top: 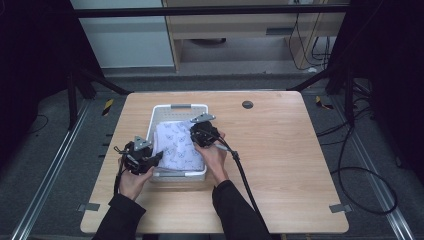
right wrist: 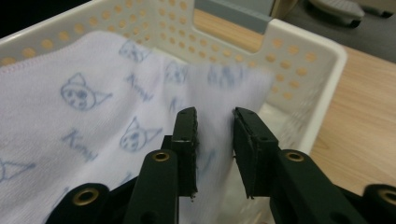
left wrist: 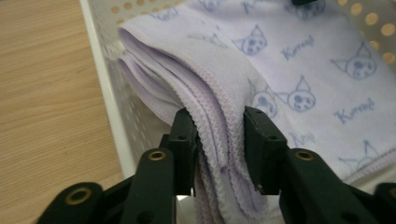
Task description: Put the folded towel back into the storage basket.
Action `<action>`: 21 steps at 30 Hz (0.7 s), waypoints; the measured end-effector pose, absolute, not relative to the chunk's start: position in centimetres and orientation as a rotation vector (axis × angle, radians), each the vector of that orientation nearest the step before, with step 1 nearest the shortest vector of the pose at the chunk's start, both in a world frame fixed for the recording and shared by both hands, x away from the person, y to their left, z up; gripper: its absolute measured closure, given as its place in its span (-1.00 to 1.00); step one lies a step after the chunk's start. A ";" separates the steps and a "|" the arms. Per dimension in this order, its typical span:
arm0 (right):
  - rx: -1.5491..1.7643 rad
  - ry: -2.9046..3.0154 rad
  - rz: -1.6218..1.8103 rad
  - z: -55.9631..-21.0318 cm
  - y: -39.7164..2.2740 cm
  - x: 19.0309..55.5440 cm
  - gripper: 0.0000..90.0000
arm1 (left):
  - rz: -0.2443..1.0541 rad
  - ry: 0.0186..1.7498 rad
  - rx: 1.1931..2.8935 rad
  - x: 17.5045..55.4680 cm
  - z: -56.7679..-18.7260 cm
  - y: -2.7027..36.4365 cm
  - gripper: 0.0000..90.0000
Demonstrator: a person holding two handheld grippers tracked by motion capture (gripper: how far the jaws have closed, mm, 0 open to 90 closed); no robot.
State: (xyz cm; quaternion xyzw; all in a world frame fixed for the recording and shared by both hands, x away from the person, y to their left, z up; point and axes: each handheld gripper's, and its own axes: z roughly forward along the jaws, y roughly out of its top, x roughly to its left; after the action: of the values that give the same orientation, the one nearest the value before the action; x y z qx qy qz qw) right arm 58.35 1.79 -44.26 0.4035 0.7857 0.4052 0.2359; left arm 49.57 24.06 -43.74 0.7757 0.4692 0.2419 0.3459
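Note:
A white perforated basket (top: 180, 106) sits on the wooden table (top: 280, 150), left of centre. Inside lies a folded pale lilac cloth (top: 177, 147) printed with blue cat faces. My left gripper (top: 159, 157) is at the basket's near left corner. In the left gripper view its jaws (left wrist: 220, 116) stand apart around the cloth's (left wrist: 299, 60) stacked folded edges, which lie loosely between them. My right gripper (top: 197, 137) is over the cloth's right side. Its jaws (right wrist: 215, 114) are parted, with a blurred corner of the cloth (right wrist: 70, 121) between them and the basket wall (right wrist: 299, 51) behind.
A dark round grommet (top: 247, 104) is set in the table's far side. Bare wood spreads to the right of the basket. Black cables (top: 240, 170) trail from the grippers toward the near edge. Dark frame legs and floor cables surround the table.

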 end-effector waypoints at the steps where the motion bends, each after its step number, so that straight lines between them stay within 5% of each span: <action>1: 1.106 2.140 1.113 -44.2 1.7 58.3 0.52 | 0.641 1.218 2.006 49.5 -43.7 24.1 0.39; 21: 1.099 2.040 1.306 -40.5 -3.6 55.7 -0.31 | 0.674 1.158 1.865 47.9 -41.1 25.1 0.08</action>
State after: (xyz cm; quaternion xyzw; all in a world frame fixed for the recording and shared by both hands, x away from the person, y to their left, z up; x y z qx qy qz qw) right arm 55.67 -3.63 -40.51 0.4013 0.7449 0.4766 0.2384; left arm 47.95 25.11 -41.05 0.7407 0.4598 0.2677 0.4102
